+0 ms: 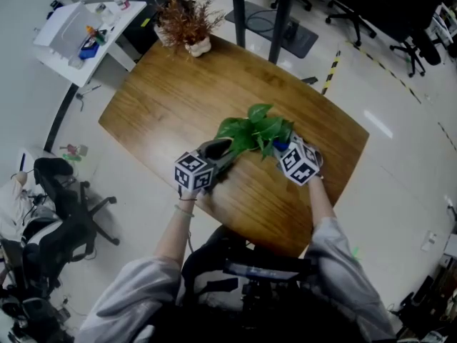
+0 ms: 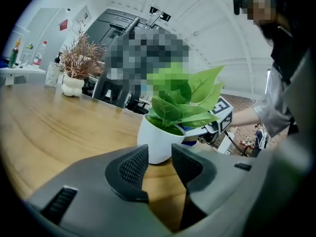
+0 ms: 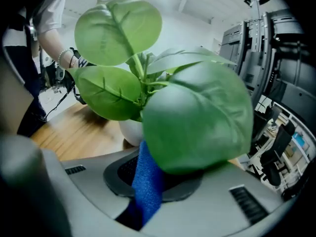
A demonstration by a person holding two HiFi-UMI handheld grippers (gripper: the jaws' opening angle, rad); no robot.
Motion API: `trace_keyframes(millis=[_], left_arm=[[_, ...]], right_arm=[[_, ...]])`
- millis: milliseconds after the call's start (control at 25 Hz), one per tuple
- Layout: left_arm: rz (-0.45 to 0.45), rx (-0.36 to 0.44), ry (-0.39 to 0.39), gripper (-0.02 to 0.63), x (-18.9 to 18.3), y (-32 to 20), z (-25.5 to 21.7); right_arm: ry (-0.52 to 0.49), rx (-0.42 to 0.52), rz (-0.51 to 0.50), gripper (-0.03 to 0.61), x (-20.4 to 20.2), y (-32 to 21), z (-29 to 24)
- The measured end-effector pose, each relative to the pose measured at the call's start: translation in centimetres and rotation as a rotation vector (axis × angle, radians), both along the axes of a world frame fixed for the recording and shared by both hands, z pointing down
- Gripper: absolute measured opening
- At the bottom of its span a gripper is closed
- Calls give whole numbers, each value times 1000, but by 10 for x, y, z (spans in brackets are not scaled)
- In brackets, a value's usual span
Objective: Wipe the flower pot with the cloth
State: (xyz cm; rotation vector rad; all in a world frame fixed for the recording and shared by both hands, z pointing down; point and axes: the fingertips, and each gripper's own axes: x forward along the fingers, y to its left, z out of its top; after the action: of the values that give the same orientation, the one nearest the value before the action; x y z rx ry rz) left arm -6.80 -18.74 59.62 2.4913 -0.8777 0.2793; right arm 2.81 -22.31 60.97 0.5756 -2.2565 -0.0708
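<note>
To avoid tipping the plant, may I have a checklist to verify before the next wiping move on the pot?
1. Cloth held: the right gripper is shut on the blue cloth. ok
2. Cloth against the white pot: a large leaf covers the contact. cannot tell
3. Pot steadied: the left gripper is open and empty, its jaws just short of the pot. not ok
4. Pot upright on the table. ok
5. Room around the pot: the dried plant stands far off at the table's end. ok
</note>
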Motion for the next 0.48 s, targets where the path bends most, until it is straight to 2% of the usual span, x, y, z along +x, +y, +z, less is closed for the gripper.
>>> trace_keyframes(millis=[200,480], left_arm=[[51,14,-37,157,0,-5,-2],[42,13,-45,156,-14,-23,-2]], right_arm=[[31,-10,-53,71,-9,17,7],[20,-52,-25,71,-18,39,20]])
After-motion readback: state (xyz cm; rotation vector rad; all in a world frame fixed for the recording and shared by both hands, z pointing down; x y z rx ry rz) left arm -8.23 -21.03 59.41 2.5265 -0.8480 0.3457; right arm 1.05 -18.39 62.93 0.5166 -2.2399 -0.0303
